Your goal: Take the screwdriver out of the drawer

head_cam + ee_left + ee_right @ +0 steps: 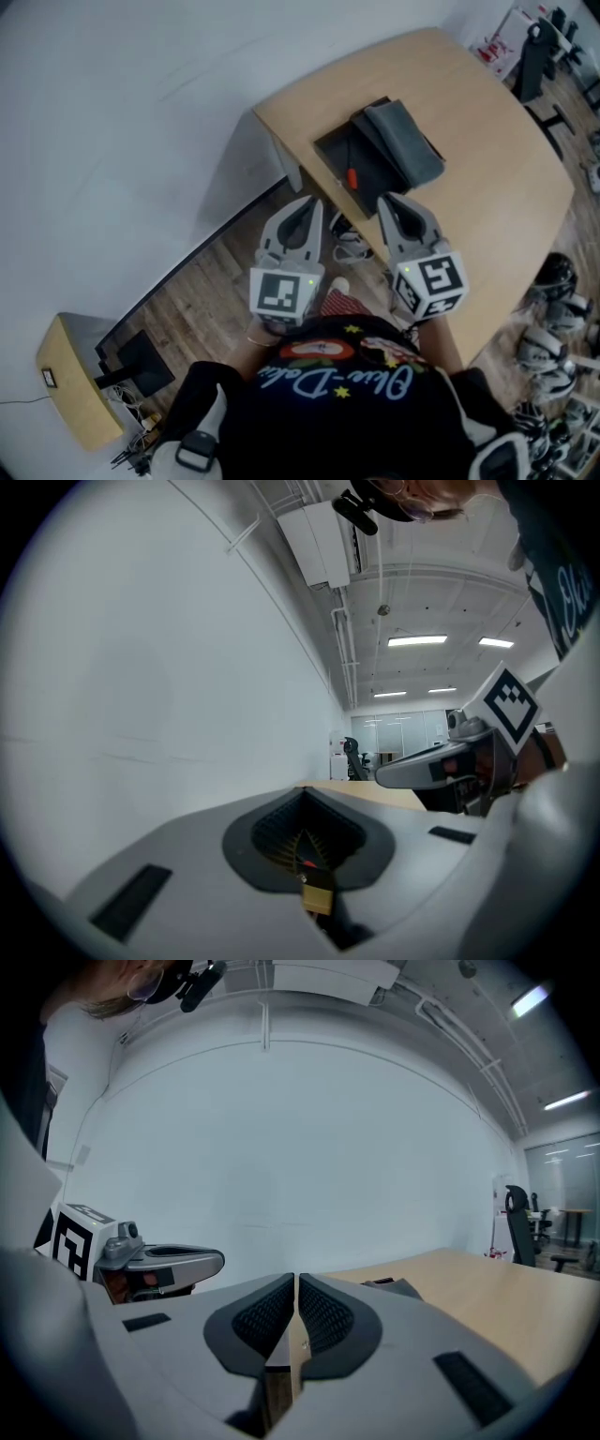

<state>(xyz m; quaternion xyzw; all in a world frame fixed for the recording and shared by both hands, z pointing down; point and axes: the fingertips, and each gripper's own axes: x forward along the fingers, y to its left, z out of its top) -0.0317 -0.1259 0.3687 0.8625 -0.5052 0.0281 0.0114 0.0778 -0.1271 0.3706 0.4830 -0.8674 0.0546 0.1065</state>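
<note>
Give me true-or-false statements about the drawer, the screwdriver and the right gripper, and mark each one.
1. The screwdriver lies in the open drawer. True.
2. The right gripper holds the screwdriver. False: its jaws are shut on nothing, short of the drawer.
3. The drawer stands on the floor. False: it stands on the table.
4. The screwdriver has a red handle. True.

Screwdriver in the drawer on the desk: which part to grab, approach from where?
The screwdriver lies flat in the drawer, grey cloth close on its right. Come from above and close across its red near end, probably the handle.
</note>
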